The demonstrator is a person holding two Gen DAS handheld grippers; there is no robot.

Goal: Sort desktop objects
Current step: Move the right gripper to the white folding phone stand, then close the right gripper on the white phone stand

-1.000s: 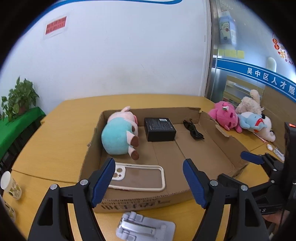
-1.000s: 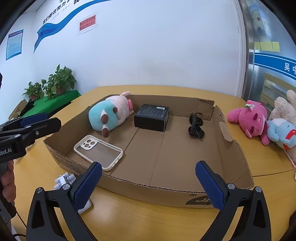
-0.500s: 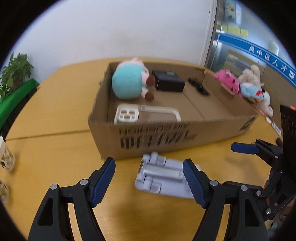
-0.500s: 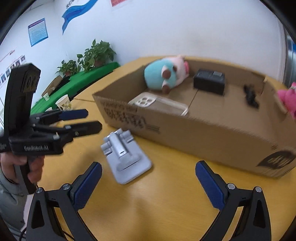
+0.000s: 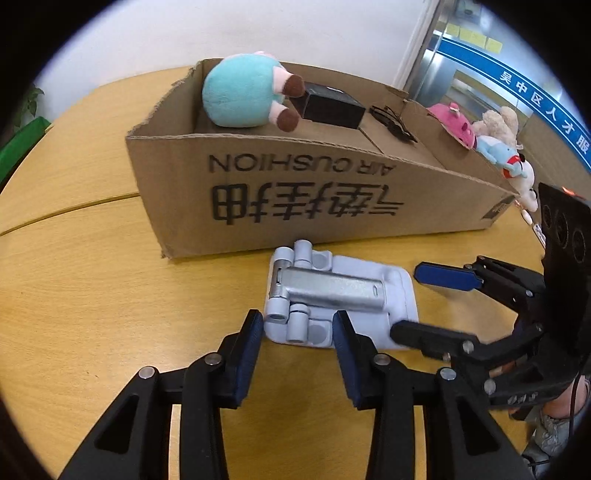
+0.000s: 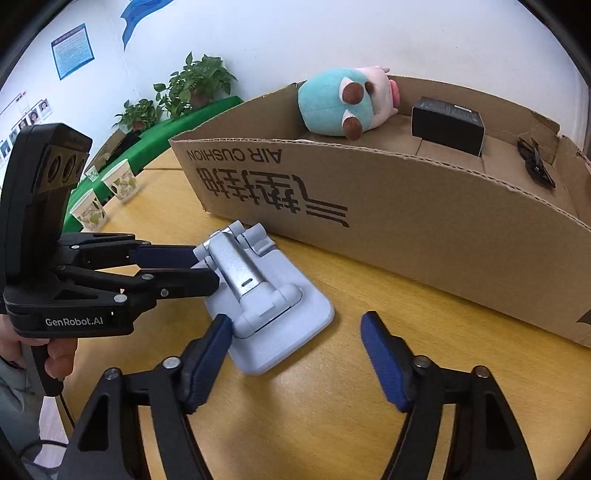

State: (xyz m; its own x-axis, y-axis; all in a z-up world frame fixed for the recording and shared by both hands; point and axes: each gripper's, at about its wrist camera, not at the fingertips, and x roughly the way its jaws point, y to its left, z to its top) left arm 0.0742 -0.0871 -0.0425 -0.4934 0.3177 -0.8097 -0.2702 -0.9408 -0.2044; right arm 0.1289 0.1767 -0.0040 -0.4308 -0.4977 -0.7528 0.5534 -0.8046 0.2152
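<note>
The left gripper (image 5: 297, 325) and right gripper (image 6: 295, 328) are both closing around a grey folding phone stand (image 5: 332, 295), not yet pinching it, as it is lying flat on the yellow wooden table (image 5: 92, 295) just before a cardboard box (image 5: 295, 192). Inside the box a plush toy (image 5: 243, 92), black box (image 5: 332, 107) and sunglasses (image 6: 535, 162) are resting. Beyond, paper cups (image 6: 107, 195), potted plants (image 6: 199, 81) and a white wall (image 6: 295, 33) are showing.

Both grippers — left gripper (image 5: 297, 332), right gripper (image 6: 295, 338) — are black, silver-screwed, with blue pads; behind the left fingers, "GenRobot.AI" — perhaps a grey sleeve.
</note>
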